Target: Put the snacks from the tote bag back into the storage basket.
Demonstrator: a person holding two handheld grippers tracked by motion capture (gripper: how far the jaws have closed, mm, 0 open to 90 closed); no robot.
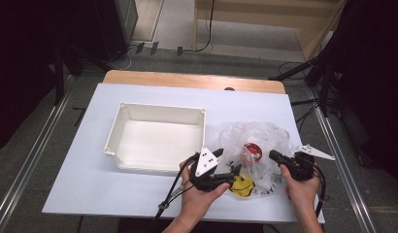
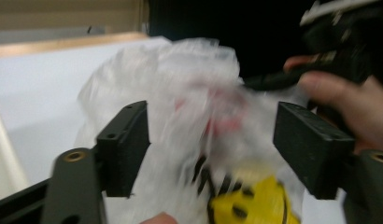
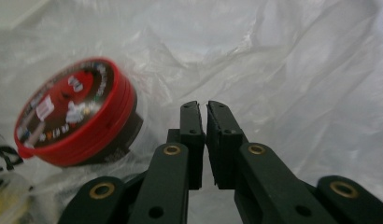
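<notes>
Plastic bag (image 1: 257,148) lay beside the white tray (image 1: 120,127). The right gripper (image 3: 206,105) was clenched, apparently pinching its film, while the left gripper (image 2: 210,140) stood released around the bag, probably to widen it.

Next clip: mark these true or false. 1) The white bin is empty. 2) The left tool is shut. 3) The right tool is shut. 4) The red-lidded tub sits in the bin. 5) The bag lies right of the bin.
1) The bin is empty: true.
2) The left tool is shut: false, its jaws stand wide apart around the bag.
3) The right tool is shut: true.
4) The tub sits in the bin: false, it is in the bag.
5) Bag right of bin: true.
</notes>
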